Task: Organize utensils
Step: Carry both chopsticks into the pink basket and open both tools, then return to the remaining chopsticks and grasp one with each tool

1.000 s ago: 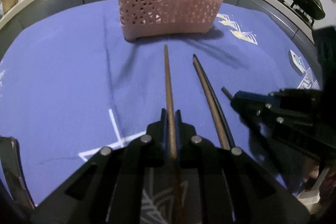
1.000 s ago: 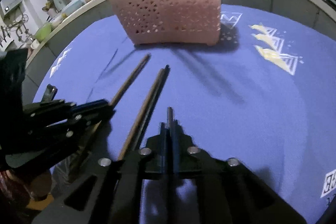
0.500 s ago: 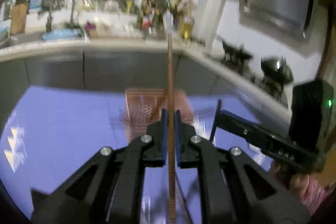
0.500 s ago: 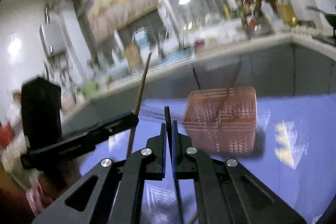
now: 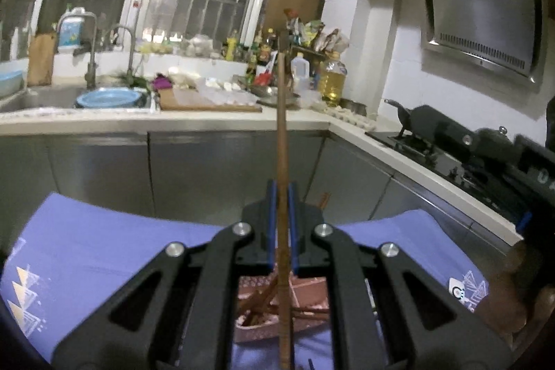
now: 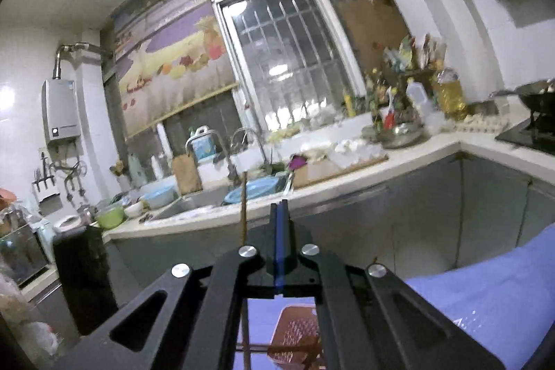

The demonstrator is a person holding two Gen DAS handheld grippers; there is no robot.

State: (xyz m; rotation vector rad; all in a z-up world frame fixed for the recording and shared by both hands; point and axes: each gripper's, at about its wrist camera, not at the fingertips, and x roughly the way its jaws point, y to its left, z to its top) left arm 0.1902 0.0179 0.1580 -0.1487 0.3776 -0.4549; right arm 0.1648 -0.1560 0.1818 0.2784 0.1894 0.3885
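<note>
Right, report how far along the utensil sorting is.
Done: several chopsticks already sit in the pink basket. In hand: the left tool clamps a brown chopstick above the basket. The right tool is closing to shut, nothing visible between its pads. Left: drop that chopstick in; anything else on the purple cloth is out of view.

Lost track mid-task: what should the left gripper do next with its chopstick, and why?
Probably tip it down into the pink basket. The left gripper is shut on the brown chopstick, which points up over the basket, where others already lie.
</note>
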